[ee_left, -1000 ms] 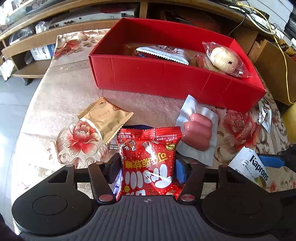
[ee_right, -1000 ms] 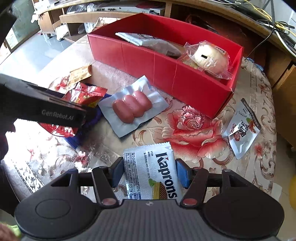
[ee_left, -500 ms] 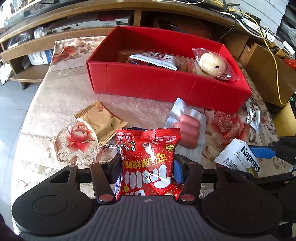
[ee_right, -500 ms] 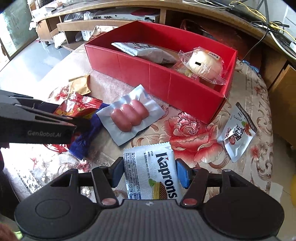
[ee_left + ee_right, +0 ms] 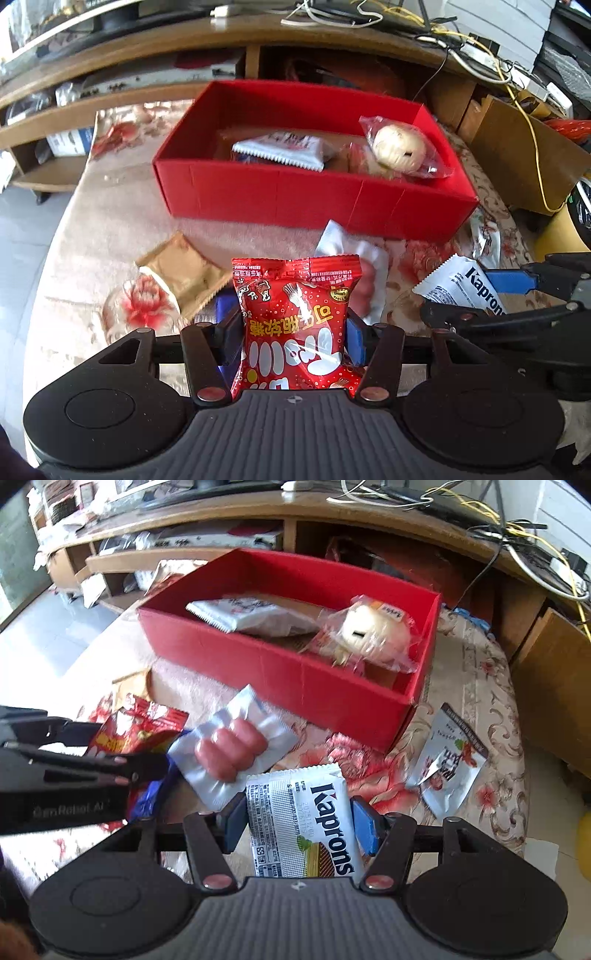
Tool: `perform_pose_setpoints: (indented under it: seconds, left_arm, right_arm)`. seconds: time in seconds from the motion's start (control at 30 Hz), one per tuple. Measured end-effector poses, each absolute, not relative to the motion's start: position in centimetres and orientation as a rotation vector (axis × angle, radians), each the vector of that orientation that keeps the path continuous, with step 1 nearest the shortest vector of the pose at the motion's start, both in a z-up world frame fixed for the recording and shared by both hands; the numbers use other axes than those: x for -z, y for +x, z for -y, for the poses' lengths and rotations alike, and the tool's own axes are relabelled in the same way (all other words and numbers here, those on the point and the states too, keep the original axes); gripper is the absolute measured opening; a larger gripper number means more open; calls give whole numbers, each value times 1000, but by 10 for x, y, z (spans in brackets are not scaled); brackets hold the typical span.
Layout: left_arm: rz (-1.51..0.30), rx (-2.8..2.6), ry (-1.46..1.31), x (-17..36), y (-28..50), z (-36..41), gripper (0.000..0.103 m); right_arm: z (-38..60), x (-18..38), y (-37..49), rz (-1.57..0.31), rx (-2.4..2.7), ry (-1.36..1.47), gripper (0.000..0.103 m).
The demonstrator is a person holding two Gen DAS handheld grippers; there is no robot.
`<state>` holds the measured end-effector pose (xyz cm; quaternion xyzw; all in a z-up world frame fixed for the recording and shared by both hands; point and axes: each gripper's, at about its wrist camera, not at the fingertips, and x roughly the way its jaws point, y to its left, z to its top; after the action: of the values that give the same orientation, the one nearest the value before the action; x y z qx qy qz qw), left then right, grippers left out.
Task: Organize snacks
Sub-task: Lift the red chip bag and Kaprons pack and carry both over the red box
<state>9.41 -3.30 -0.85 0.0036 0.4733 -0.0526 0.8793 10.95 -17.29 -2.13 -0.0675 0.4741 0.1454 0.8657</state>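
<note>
The left gripper [image 5: 293, 332] is clamped on a red candy bag [image 5: 295, 325], its blue pads pressing both sides; its jaws have just been closing a little further on the bag. The right gripper [image 5: 299, 823] is clamped on a white wafer packet [image 5: 301, 821] printed "Kaprons", held between its fingers above the flowered tablecloth [image 5: 476, 686]. Ahead of both stands an open red box [image 5: 295, 199], which holds a white snack packet [image 5: 280, 149] and a round bun in clear wrap [image 5: 399, 147]. On the cloth in front of the box lie a pack of sausages [image 5: 231, 749], a gold packet [image 5: 184, 273] to the left, and a grey pouch [image 5: 448, 753] to the right, near the box's corner.
</note>
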Motion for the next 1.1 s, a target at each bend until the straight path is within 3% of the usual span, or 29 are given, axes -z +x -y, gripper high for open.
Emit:
perform_pose_setpoints:
  seconds: [1.1]
  left_arm:
    - [-835,147,13,-35,169,61,60]
  right_arm:
    - [204,-27,181,-841,-149,67,65]
